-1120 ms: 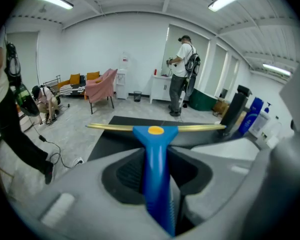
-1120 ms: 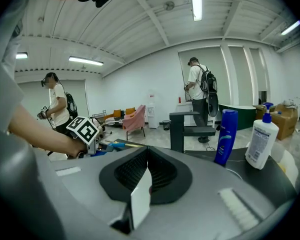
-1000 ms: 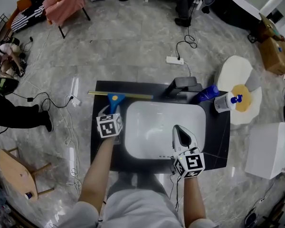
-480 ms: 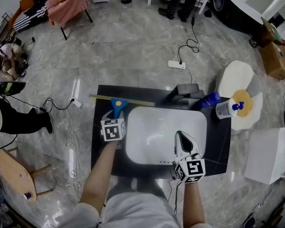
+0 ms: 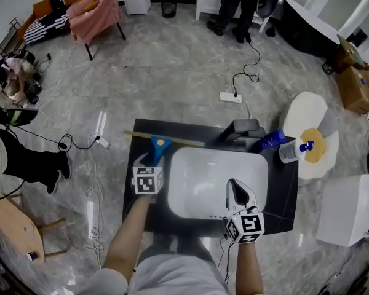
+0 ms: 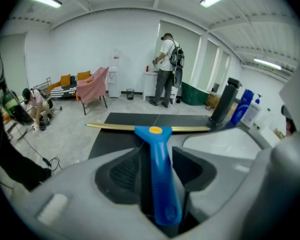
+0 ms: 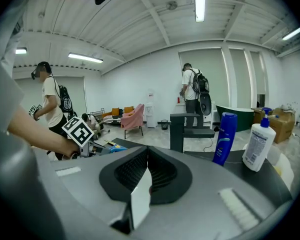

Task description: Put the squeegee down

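The blue plastic squeegee with yellow blade (image 5: 160, 144) is laid on the black counter (image 5: 137, 153). The left gripper (image 6: 157, 156) is opening around its handle and only has to be withdrawn. The right gripper (image 7: 147, 166) is closed.

Squeegee (image 6: 159, 181) between opening gripper (image 6: 157, 156) jaws

You have even, bright light from ceiling strip lights (image 7: 198, 3); glare streaks the floor (image 5: 172, 72) left of the tabletop (image 5: 132, 153); fisheye edges darken.
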Available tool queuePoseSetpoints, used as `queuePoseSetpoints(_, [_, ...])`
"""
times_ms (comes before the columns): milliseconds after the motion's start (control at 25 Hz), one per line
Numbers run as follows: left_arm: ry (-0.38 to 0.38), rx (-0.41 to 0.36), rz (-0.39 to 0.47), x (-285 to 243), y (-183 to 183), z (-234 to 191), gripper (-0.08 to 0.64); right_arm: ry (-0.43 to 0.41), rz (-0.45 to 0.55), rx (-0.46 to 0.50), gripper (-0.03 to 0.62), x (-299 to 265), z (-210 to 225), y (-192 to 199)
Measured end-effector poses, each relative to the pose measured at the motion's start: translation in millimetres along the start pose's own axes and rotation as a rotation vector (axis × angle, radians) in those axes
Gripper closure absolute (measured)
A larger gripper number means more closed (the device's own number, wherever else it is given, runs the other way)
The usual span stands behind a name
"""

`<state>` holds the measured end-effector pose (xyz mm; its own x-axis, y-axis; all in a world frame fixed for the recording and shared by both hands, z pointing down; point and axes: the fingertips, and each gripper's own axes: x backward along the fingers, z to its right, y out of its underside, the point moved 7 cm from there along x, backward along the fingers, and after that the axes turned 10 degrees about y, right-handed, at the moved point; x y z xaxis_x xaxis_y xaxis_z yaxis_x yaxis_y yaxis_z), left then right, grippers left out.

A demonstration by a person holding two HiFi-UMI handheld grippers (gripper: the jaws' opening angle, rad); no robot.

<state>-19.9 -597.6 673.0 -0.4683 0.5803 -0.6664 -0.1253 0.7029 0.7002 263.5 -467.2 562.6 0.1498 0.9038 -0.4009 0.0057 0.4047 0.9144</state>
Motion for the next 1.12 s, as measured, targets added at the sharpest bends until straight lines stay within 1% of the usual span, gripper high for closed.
queuePoseSetpoints(280, [-0.004,-0.047,0.071,54.1,4.3,-2.7,0.371,0.008,0.021,-0.001,0.589,21.8,-23.7,-7.3])
queuePoseSetpoints(440, [-0.018,-0.066,0.123,92.0,6.1,-7.5,0.409,0.012,0.044,-0.003,0.589,37.5,-42.0,-11.8])
queuePoseSetpoints(480, [-0.022,-0.071,0.135,101.6,7.1,-8.7,0.427,0.012,0.050,-0.004,0.588,41.6,-46.6,-12.6])
queuePoseSetpoints(560, [-0.029,-0.080,0.160,120.2,8.4,-10.3,0.437,0.014,0.061,-0.011,0.589,49.6,-55.3,-13.6])
queuePoseSetpoints(680, [-0.031,-0.089,0.213,149.0,5.8,-12.9,0.485,0.015,0.076,-0.013,0.588,60.2,-71.3,-16.1])
queuePoseSetpoints(920, [-0.036,-0.116,0.309,213.5,4.6,-18.0,0.518,0.009,0.109,-0.011,0.588,85.9,-109.7,-21.8])
queuePoseSetpoints(1120, [-0.040,-0.154,0.351,259.1,10.4,-21.7,0.537,0.008,0.130,-0.005,0.588,105.4,-137.0,-24.6])
